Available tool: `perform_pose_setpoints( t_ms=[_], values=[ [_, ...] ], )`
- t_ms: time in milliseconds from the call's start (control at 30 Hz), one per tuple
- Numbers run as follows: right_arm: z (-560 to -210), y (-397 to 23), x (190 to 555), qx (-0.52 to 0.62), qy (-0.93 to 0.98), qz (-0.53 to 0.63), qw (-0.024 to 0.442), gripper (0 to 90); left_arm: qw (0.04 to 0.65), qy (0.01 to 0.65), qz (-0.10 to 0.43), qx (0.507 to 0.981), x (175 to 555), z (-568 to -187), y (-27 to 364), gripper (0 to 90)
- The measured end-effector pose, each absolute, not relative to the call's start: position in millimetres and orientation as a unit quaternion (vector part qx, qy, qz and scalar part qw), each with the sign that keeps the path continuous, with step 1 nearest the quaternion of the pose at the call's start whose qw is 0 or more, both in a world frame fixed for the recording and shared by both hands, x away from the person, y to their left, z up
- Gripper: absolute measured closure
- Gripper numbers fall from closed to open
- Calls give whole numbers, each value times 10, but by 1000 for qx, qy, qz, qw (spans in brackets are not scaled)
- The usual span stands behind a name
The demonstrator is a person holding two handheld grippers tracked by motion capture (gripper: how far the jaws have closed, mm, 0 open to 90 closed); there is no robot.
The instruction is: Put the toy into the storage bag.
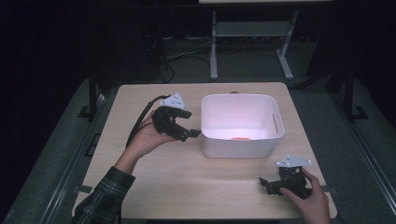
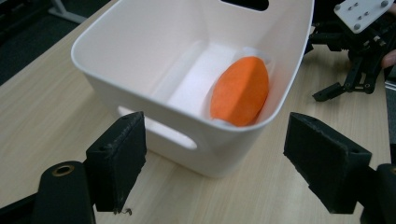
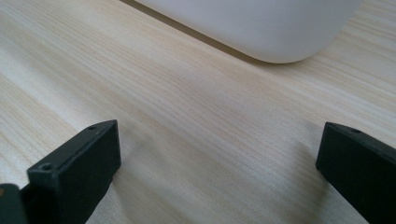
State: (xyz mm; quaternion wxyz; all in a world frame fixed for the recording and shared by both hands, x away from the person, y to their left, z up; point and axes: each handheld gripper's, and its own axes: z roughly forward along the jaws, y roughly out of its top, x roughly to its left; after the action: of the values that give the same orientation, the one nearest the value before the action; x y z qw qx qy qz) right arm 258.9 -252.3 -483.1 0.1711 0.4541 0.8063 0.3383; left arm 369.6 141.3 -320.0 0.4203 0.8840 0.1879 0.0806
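High view: we see the white tub (image 1: 242,125) standing near the middle of the table (image 1: 154,186), toward its far edge, with a sliver of the orange piece (image 1: 241,138) on its floor by the near wall. The left gripper (image 1: 187,126) hangs just beside the tub's left wall, jaws spread and empty. The right gripper (image 1: 268,183) rests near the table's near right corner, well apart from the tub, jaws parted, nothing between them.

Left gripper view: we look into the tub (image 2: 140,56) over its rim. The orange piece (image 2: 240,91) leans against one end wall, an oval slab with a flat cut face, possibly a toy vegetable; we cannot tell its material for sure. We judge it light, stiff and smooth, so likely a bit slippery. We would pinch it across its narrow width, mid-length, where the sides run nearest parallel, since the tapered ends could squirt out. The tub looks thin, light plastic that may slide if nudged.

Right gripper view: our jaws stand wide over bare table (image 3: 187,121), the tub's rounded corner (image 3: 261,28) just ahead.
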Motion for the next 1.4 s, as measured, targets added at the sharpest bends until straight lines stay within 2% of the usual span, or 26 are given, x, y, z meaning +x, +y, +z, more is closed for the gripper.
perform_pose_setpoints(
  t_ms=[600,1400],
  values=[
    [-4831,-2524,2589,454,807,338,171,0,414,274,105,862,3360,-3770,1908,197],
    [-4832,-2523,2589,454,806,338,171,0,384,317,121,859,2931,-4303,2313,146]
  ],
)
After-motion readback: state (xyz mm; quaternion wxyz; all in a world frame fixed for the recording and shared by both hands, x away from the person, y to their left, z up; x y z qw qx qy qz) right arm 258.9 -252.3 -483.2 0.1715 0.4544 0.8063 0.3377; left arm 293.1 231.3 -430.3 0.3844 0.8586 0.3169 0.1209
